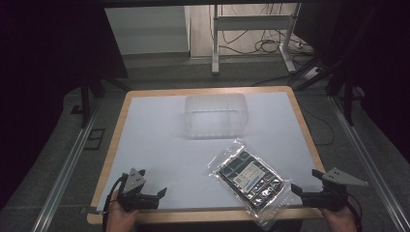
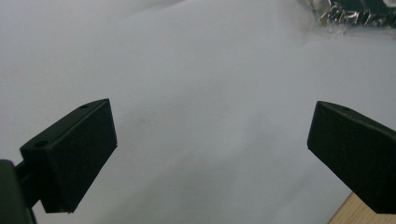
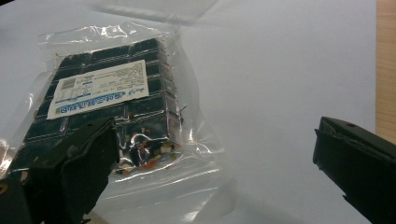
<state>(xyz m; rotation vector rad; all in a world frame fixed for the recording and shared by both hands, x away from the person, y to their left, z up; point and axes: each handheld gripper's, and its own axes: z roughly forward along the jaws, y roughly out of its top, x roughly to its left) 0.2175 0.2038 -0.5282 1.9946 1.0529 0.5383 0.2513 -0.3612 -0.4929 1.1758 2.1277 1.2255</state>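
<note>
A clear plastic bag (image 1: 249, 178) holding a dark tray with a white label lies flat on the white sheet at the front right; in the right gripper view the bag (image 3: 107, 107) spreads ahead and left of the jaws. My right gripper (image 1: 296, 190) rests at the table's front right corner, open, just right of the bag and holding nothing. My left gripper (image 1: 162, 192) sits at the front left, open over bare white sheet (image 2: 205, 107). A corner of the bag (image 2: 355, 14) shows at the top right of the left gripper view.
A clear plastic container (image 1: 216, 115) stands at the back middle of the white sheet (image 1: 159, 140). The table's wooden rim (image 1: 113, 145) frames the sheet. Beyond the table are desk legs and cables (image 1: 261, 46) on the floor.
</note>
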